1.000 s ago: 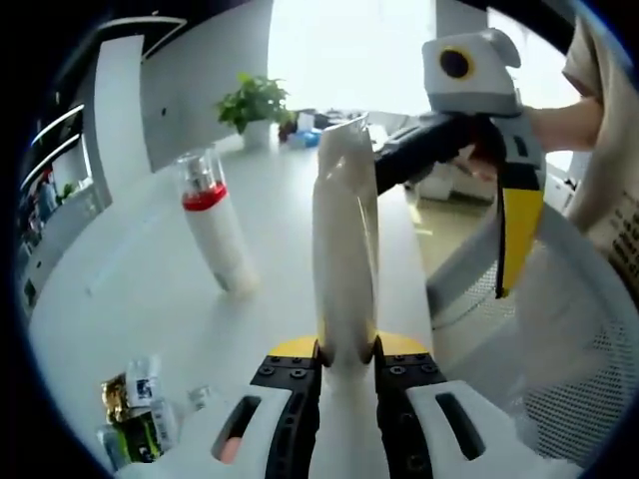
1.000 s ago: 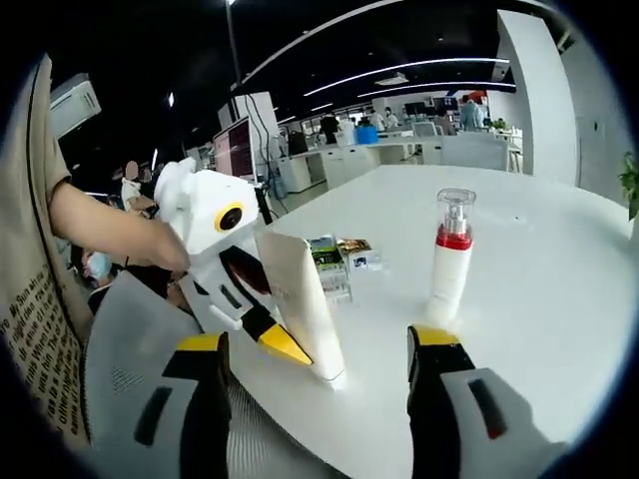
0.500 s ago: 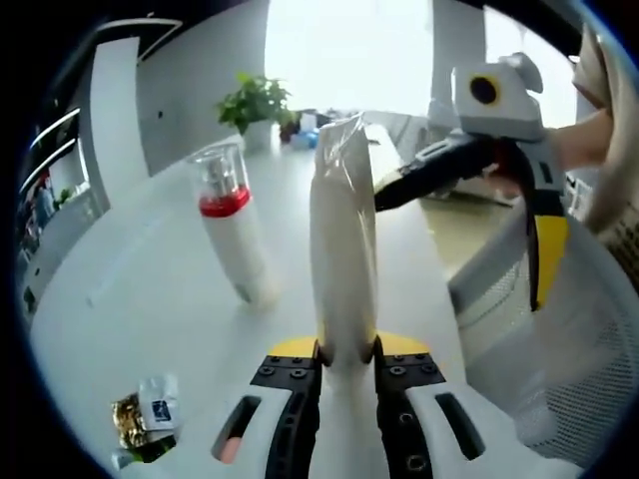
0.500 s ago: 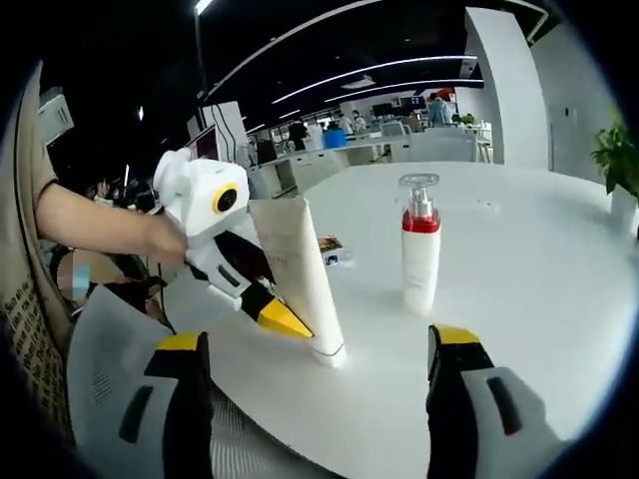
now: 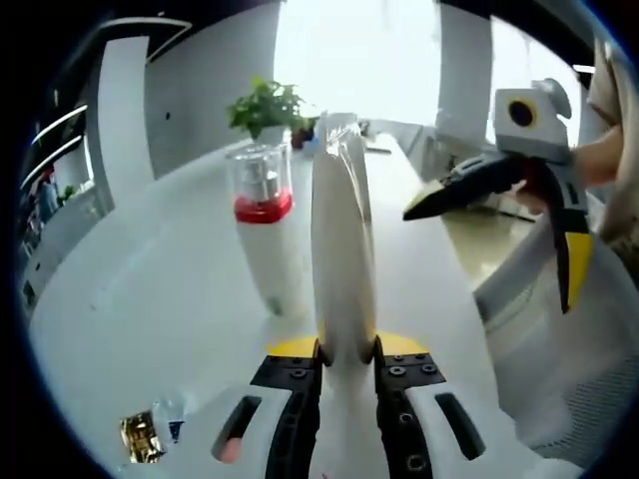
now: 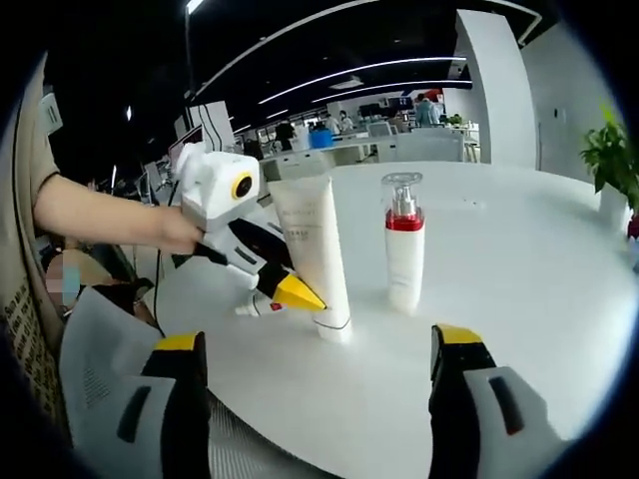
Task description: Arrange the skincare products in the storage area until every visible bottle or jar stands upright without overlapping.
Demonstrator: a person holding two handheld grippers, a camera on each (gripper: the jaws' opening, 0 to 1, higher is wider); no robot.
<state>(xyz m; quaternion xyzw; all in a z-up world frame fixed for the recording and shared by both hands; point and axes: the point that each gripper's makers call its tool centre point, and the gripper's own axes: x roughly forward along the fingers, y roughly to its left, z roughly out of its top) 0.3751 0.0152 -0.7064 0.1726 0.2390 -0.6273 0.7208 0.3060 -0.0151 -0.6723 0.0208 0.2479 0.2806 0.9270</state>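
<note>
A white squeeze tube (image 5: 342,249) stands cap-down, its cap (image 6: 335,330) at the white table's surface. My left gripper (image 5: 345,349) is shut on its lower part; in the right gripper view the left gripper (image 6: 296,295) reaches in from the left. Just beside the tube stands a white pump bottle (image 5: 268,239) with a red band and clear cap (image 6: 403,249), upright and apart from the tube. My right gripper (image 6: 318,344) is open with nothing between its jaws, in front of the tube and short of it. It enters the left gripper view from the right (image 5: 489,239).
Small snack packets (image 5: 148,435) lie on the white table (image 6: 519,299). A small white item (image 6: 250,305) lies behind the left gripper. A potted plant (image 5: 266,104) stands at the far side. A mesh chair (image 5: 559,369) is at the table's near edge. A person's arm (image 6: 100,215) holds the left gripper.
My left gripper has carried the tube closer to the pump bottle, which now stands right beside it. The right gripper stays open.
</note>
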